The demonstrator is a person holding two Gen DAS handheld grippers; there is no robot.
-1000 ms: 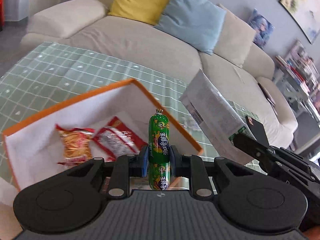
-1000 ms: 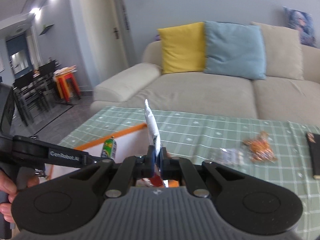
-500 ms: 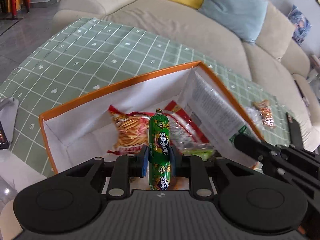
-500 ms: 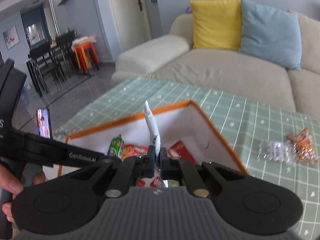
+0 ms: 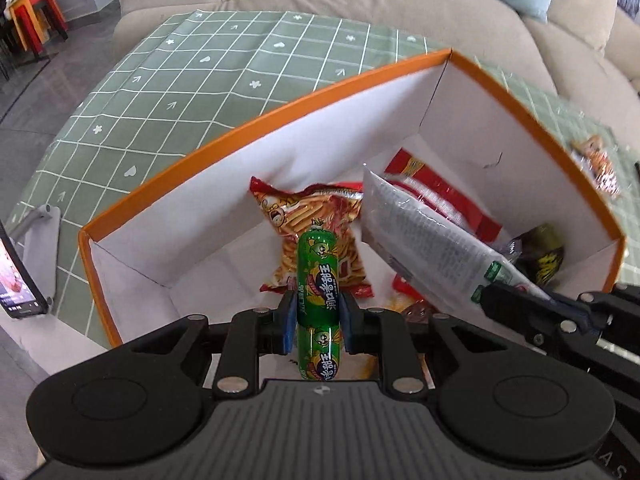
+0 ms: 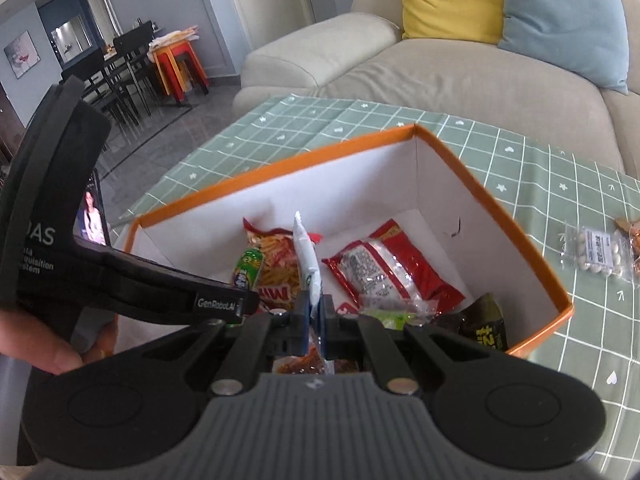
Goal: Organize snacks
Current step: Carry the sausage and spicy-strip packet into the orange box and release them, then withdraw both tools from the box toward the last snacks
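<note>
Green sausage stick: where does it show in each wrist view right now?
Left wrist: green sausage stick stands upright at lower centre, clamped in the left gripper.
Right wrist: it sits left of centre, past the white packet.
Shared landmark: the orange box behind it.

Checked table (image 6: 520, 168): orange box (image 6: 500, 216), loose snacks (image 6: 596, 250).

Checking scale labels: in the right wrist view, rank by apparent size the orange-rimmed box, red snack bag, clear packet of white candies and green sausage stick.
1. Orange-rimmed box
2. Red snack bag
3. Clear packet of white candies
4. Green sausage stick, partly hidden, so unsure.
</note>
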